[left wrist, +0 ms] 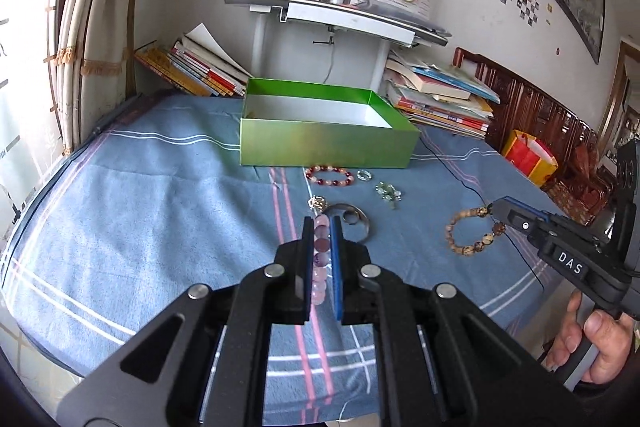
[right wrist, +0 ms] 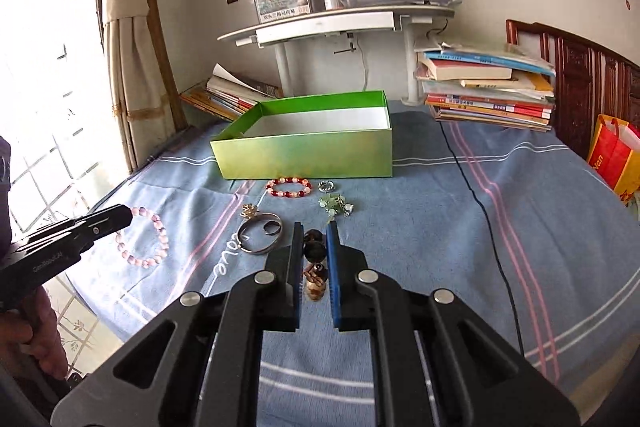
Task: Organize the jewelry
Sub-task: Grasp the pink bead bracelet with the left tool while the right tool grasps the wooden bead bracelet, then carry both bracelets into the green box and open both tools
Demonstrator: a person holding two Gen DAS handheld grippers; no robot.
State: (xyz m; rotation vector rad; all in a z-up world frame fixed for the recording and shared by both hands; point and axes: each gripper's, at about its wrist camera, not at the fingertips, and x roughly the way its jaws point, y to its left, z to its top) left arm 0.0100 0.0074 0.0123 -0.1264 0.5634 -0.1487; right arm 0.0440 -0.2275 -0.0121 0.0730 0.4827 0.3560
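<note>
A blue checked cloth [right wrist: 420, 227] covers my surface, with an open green box [left wrist: 326, 141] at twelve o'clock before stacked books [right wrist: 488, 95]. My left hand-held gripper [left wrist: 322, 227] pinches the pink bead bracelet [left wrist: 322, 259] narrowly; my right hand-held gripper [right wrist: 311, 233] clamps the brown bead bracelet [right wrist: 314, 267], while the red bracelet [right wrist: 288, 187] lies near the box.

Bed, blue plaid sheet [right wrist: 420, 227]. On it: open green box [right wrist: 308, 151], red-white bead bracelet [right wrist: 289, 187], small ring [right wrist: 325, 185], green bead cluster [right wrist: 336, 205], silver bangle [right wrist: 260, 238], book stacks [right wrist: 488, 95].
</note>
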